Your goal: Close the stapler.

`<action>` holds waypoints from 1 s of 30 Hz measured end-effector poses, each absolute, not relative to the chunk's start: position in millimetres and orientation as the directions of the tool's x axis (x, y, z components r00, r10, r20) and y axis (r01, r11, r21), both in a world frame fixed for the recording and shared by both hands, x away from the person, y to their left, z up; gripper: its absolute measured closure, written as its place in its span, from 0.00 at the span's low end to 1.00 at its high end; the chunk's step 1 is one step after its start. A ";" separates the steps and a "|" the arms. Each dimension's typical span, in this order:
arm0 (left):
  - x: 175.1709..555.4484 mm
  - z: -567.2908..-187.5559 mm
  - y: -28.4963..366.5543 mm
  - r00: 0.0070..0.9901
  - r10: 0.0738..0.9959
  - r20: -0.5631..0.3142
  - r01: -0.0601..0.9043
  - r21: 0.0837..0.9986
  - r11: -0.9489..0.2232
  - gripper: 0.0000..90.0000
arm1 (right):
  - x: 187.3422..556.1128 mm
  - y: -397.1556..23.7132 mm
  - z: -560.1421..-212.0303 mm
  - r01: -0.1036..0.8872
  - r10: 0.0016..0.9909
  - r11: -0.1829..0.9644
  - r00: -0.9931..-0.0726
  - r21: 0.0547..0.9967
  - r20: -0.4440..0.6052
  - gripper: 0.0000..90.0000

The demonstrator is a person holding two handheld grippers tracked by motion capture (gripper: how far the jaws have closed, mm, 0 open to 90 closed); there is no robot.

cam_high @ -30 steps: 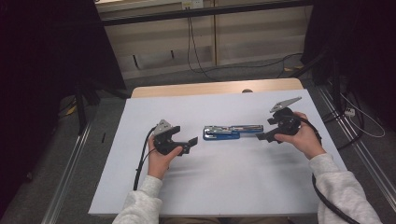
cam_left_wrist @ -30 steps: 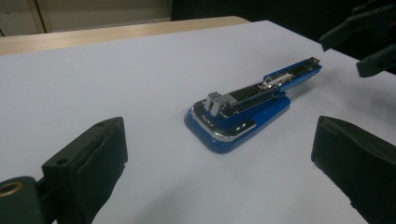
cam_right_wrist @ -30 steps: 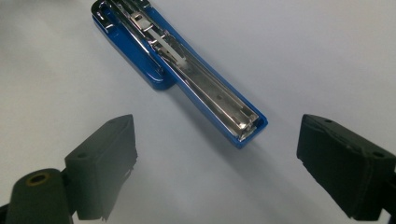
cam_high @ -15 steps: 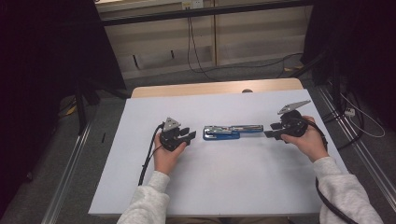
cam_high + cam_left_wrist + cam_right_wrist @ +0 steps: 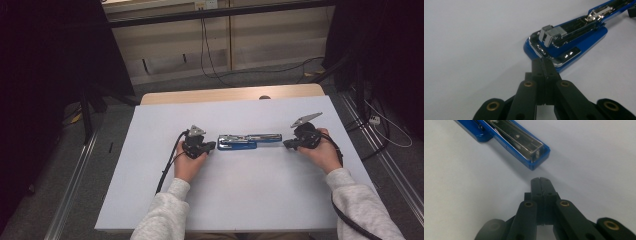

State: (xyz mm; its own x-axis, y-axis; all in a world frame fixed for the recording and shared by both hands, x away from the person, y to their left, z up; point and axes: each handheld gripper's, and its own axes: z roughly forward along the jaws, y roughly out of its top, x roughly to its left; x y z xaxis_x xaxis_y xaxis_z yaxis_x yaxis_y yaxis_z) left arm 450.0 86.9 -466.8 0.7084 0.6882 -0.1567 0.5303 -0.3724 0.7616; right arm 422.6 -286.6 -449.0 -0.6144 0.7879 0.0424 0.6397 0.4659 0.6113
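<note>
A blue stapler [image 5: 249, 141] lies opened out flat near the middle of the white table [image 5: 240, 200], its long axis running from 9 o'clock to 3 o'clock. The left gripper [image 5: 212, 145] sits at the stapler's 9 o'clock end; its jaws have just been closing and now stand pressed together with nothing between them. In the left gripper view the closed tips [image 5: 543, 62] come right up to the chromed rim of the stapler [image 5: 566, 45], which stretches away toward 1 o'clock; whether they actually touch it I cannot tell. The right gripper [image 5: 287, 144] waits at the 3 o'clock end, its jaws also just closed flat on each other and empty. In the right gripper view its tips [image 5: 540, 181] stop just short of the stapler's blue end [image 5: 534, 155], a strip of bare table between them, the body running off toward 10 o'clock. Both hands lie low on the table, forearms in grey sleeves coming in from 6 o'clock, each gripper pointing inward at the stapler.
</note>
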 end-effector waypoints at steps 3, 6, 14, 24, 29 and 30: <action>450.9 -467.2 84.9 0.720 0.676 -0.157 0.528 0.756 -0.387 1.00 | 425.3 -281.2 -449.6 0.637 0.787 0.461 -0.615 0.618 0.047 1.00; 451.6 -467.7 84.2 0.724 0.672 -0.155 0.530 0.749 -0.398 1.00 | 426.4 -276.7 -449.9 0.625 0.780 0.473 -0.624 0.621 0.035 1.00; 452.9 -467.8 84.1 0.725 0.669 -0.161 0.532 0.748 -0.397 1.00 | 426.6 -274.8 -447.0 0.611 0.769 0.474 -0.638 0.634 0.039 1.00; 453.4 -467.7 83.2 0.723 0.674 -0.154 0.530 0.750 -0.396 1.00 | 424.1 -270.1 -436.0 0.574 0.758 0.433 -0.650 0.695 0.064 0.97; 455.2 -465.7 88.3 0.697 0.698 -0.165 0.550 0.748 -0.372 0.83 | 421.5 -268.4 -436.0 0.577 0.756 0.422 -0.650 0.699 0.080 0.85; 455.5 -464.7 90.0 0.699 0.692 -0.180 0.555 0.747 -0.366 0.80 | 420.8 -268.9 -436.4 0.580 0.752 0.406 -0.651 0.706 0.102 0.84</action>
